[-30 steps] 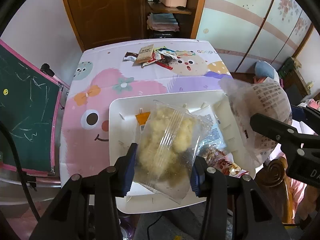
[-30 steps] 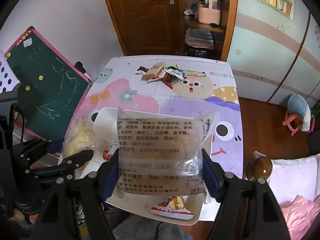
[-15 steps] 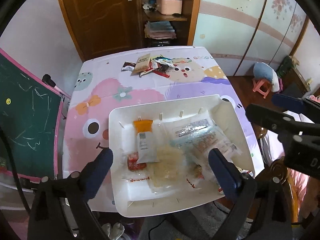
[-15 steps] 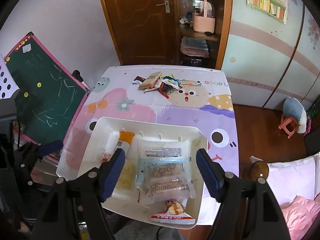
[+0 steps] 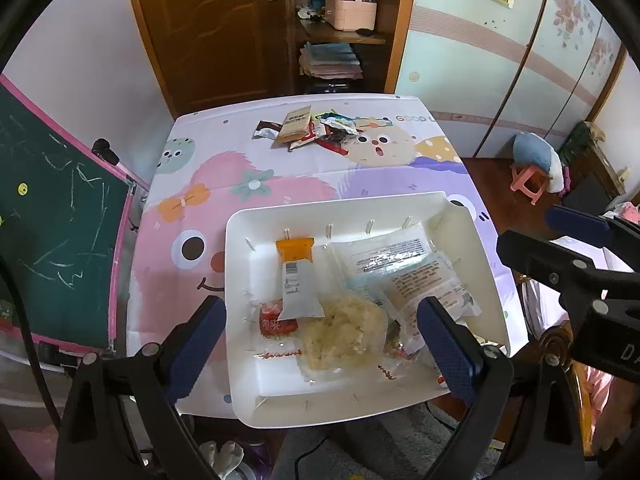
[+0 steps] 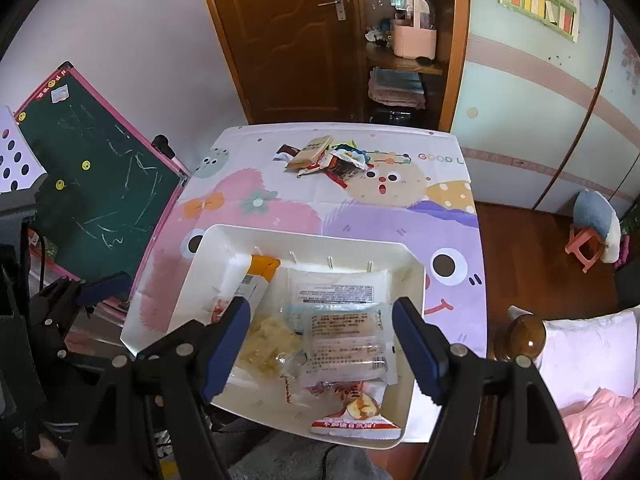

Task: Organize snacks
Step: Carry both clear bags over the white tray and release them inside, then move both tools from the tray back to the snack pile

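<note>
The near edge of the white tray (image 5: 460,236) is cut off behind the left gripper (image 5: 320,344) and right gripper (image 6: 320,344), both standing wide and empty above it, the left one's jaws having just been opening, and the print on the packets is too small to read. In the tray lie a clear bag of pale yellow snacks (image 5: 344,336), an orange-topped packet (image 5: 298,276), clear printed bags (image 6: 348,336) and a red-and-white packet (image 6: 356,416). Far beyond the tray, a small heap of snack packets (image 5: 312,130) sits on the cartoon tablecloth (image 5: 260,184).
</note>
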The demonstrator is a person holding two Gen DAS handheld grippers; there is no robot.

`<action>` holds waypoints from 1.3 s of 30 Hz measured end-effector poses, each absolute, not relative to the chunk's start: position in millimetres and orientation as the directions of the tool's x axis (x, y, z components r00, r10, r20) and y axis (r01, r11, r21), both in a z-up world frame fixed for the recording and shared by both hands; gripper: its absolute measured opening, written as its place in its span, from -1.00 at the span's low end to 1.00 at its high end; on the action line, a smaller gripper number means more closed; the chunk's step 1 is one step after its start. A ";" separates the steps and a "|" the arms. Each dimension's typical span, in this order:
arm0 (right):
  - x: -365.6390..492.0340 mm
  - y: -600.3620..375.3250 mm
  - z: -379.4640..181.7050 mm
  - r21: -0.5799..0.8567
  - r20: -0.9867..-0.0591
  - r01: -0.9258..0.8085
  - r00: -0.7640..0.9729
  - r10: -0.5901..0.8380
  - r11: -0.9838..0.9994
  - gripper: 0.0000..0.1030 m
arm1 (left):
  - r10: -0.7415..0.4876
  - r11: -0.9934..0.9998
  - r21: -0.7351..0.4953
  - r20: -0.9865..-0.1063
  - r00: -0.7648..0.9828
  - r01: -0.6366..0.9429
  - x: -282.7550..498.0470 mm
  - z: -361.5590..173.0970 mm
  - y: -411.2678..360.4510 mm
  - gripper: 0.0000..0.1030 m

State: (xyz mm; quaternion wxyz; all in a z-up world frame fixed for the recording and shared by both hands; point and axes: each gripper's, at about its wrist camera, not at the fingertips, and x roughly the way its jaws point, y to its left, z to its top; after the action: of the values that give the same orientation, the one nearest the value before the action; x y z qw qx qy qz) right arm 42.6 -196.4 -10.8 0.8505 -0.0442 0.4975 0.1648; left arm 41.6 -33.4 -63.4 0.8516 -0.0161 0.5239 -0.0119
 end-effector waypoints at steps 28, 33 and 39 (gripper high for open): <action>60.9 -179.3 4.3 0.096 -0.845 -0.333 0.471 0.253 0.938 0.44 | -0.035 0.999 -0.046 -0.868 0.496 -0.009 64.1 -41.0 -1.3 0.86; 80.9 -175.7 18.9 0.075 -0.826 -0.338 0.507 0.248 0.938 0.44 | -0.037 0.999 -0.036 -0.854 0.519 0.012 89.2 -26.3 4.3 0.86; 127.0 -171.5 43.9 0.035 -0.811 -0.347 0.539 0.229 0.937 0.44 | -0.034 0.999 -0.005 -0.824 0.565 0.053 142.1 5.3 10.0 0.86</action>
State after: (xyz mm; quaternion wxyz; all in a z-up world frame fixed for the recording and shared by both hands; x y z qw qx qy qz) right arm 127.0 -171.5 43.9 0.8748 -0.0651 0.4510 0.1646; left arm 142.1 10.0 5.3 0.8846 0.0102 0.4657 -0.0247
